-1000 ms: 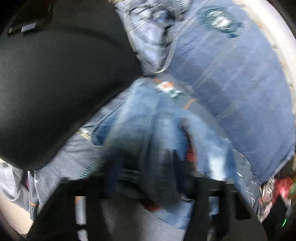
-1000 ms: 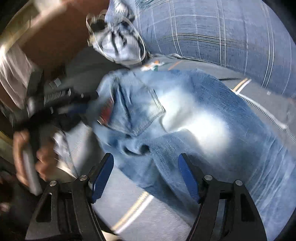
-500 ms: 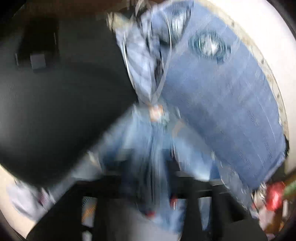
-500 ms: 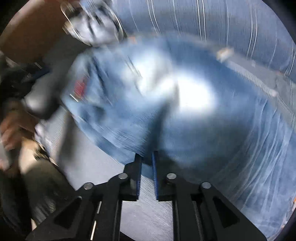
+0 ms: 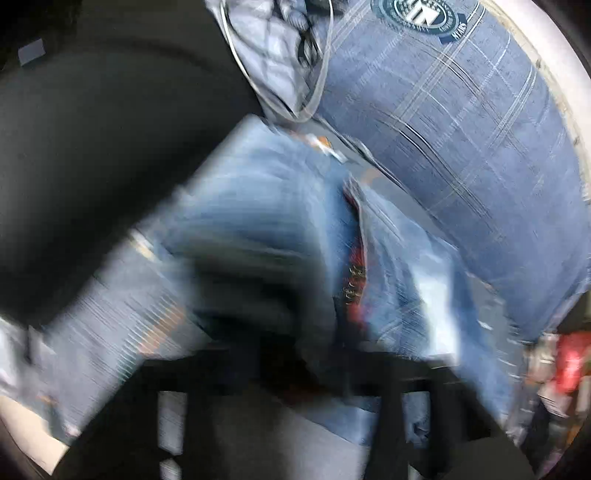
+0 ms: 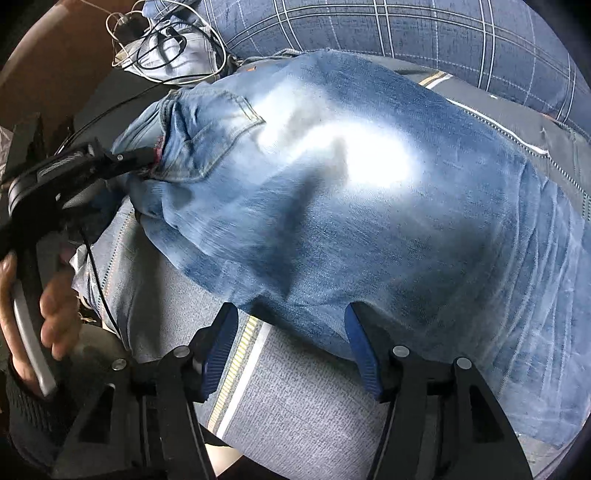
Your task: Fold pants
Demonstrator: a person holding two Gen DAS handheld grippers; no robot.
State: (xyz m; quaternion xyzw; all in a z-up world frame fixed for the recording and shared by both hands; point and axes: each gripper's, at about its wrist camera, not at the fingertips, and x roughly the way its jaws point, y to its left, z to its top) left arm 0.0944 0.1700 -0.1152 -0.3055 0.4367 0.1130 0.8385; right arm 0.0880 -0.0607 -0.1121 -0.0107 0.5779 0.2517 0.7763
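Faded blue jeans (image 6: 369, 206) lie spread on a grey striped sheet (image 6: 295, 406), back pocket up. My right gripper (image 6: 291, 336) is at their near edge, its jaws opening; the denim edge lies between the blue pads (image 6: 221, 339), which do not press it. At the left a person's hand (image 6: 55, 306) holds my left gripper (image 6: 149, 162), closing with its tips pinching the waistband by the red label. The left wrist view is blurred: bunched jeans (image 5: 258, 221) run down between the dark fingers of the left gripper (image 5: 317, 373).
A blue plaid pillow (image 6: 406, 33) lies just behind the jeans, also in the left wrist view as the pillow (image 5: 461, 147). A pale cloth with tangled cables (image 6: 159, 40) sits at the back left. A large black cushion (image 5: 92, 166) bounds the left side.
The right gripper was open, snapped shut at the jeans' edge, and now stands open again, slightly lower. The left wrist view shook; denim stays bunched between its fingers.
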